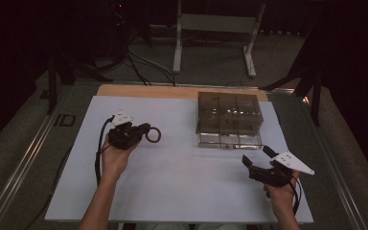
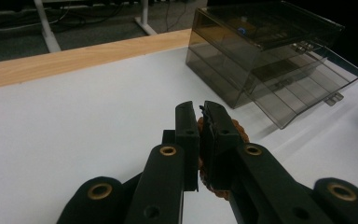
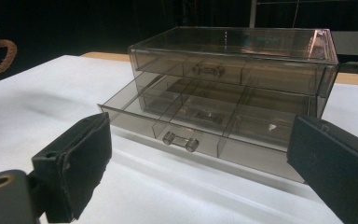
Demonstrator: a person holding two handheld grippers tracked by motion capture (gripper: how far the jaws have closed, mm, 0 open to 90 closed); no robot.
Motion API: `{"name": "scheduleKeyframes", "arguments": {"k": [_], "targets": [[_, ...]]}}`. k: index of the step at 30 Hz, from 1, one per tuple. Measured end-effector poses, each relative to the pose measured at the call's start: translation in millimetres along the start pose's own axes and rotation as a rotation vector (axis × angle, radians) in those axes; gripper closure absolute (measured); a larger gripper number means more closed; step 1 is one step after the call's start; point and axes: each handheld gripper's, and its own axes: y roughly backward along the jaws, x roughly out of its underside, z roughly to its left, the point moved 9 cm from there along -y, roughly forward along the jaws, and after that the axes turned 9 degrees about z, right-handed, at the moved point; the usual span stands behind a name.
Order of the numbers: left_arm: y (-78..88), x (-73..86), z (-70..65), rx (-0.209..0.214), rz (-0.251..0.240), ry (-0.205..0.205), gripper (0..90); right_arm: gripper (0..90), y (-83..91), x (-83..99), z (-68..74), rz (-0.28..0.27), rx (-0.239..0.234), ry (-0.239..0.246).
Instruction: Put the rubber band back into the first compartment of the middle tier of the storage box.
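My left gripper [image 1: 146, 132] is shut on a brown braided ring [image 1: 154, 135], held a little above the white sheet at the left. In the left gripper view the ring [image 2: 239, 130] shows as a brown edge squeezed between the black jaws. A smoky clear drawer box [image 1: 228, 115] stands at the back right, its lower drawer [image 3: 200, 126] pulled out, with dividers and a small handle [image 3: 181, 141]. My right gripper [image 1: 256, 158] is open near the front right, pointing toward the drawer, with nothing between its pads [image 3: 81, 154].
A white sheet [image 1: 177, 182] covers the table, with a wooden edge [image 1: 143, 91] at the back. Cables and a white metal stand [image 1: 215, 28] lie on the floor beyond. A metal rail [image 1: 24, 163] runs along the left side.
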Motion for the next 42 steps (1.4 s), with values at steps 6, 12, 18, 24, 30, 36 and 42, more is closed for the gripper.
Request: {"name": "scheduleKeyframes", "arguments": {"k": [6,12,18,24,30,36,42], "targets": [[-6.2,-6.1,-4.1,0.011,-0.003,-0.001,87.3,6.9,-0.1,0.0,-0.4,0.000,0.000,0.001],[-10.1,-9.5,-6.3,0.012,0.001,-0.008,87.3,6.9,-0.2,0.1,-0.9,0.000,0.000,-0.001],[-14.0,-12.6,-9.0,0.021,-0.005,-0.002,87.3,6.9,-0.5,0.1,-0.7,0.000,-0.001,-0.001],[-17.5,-15.6,-12.5,0.027,-0.007,-0.002,87.4,6.9,-0.3,0.2,-1.1,0.001,0.000,0.000],[-20.8,-20.0,-16.3,0.029,-0.010,-0.010,87.4,6.9,-0.3,0.2,-0.9,0.001,0.000,-0.001],[-24.3,-24.2,-20.5,0.036,-0.016,-0.008,87.4,6.9,-0.2,0.1,-1.0,0.000,-0.001,0.000],[-29.3,-28.2,-26.0,0.044,-0.016,-0.013,87.4,6.9,0.0,0.0,-1.0,-0.001,-0.002,0.000]]}}
